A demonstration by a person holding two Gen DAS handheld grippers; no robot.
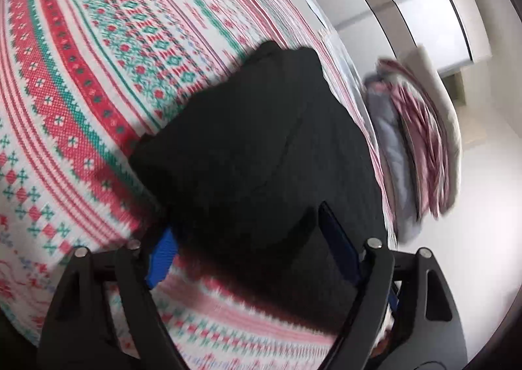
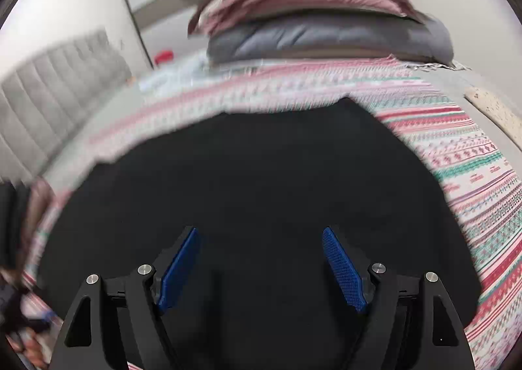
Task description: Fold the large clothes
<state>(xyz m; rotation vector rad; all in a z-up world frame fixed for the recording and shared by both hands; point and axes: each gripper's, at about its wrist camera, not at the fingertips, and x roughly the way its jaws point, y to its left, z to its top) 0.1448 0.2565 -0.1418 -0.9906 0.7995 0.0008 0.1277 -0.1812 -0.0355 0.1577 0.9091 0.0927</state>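
A black garment (image 1: pixel 254 148) lies folded into a block on a red, green and white patterned bedspread (image 1: pixel 81 83). In the left wrist view my left gripper (image 1: pixel 251 226) is open, its blue pads (image 1: pixel 161 259) on either side of the garment's near end, not closed on it. In the right wrist view the same black garment (image 2: pixel 248 180) fills the middle, spread over the bedspread (image 2: pixel 473 167). My right gripper (image 2: pixel 261 239) is open just above the dark cloth, blue pads (image 2: pixel 342 269) wide apart. Both views are blurred by motion.
A stack of folded bedding, grey, pink and beige (image 2: pixel 313 17), sits at the bed's far edge; it also shows in the left wrist view (image 1: pixel 421 145). A grey padded headboard (image 2: pixel 58 89), a small red object (image 2: pixel 164 56) and white wardrobe doors (image 1: pixel 424 4) lie beyond.
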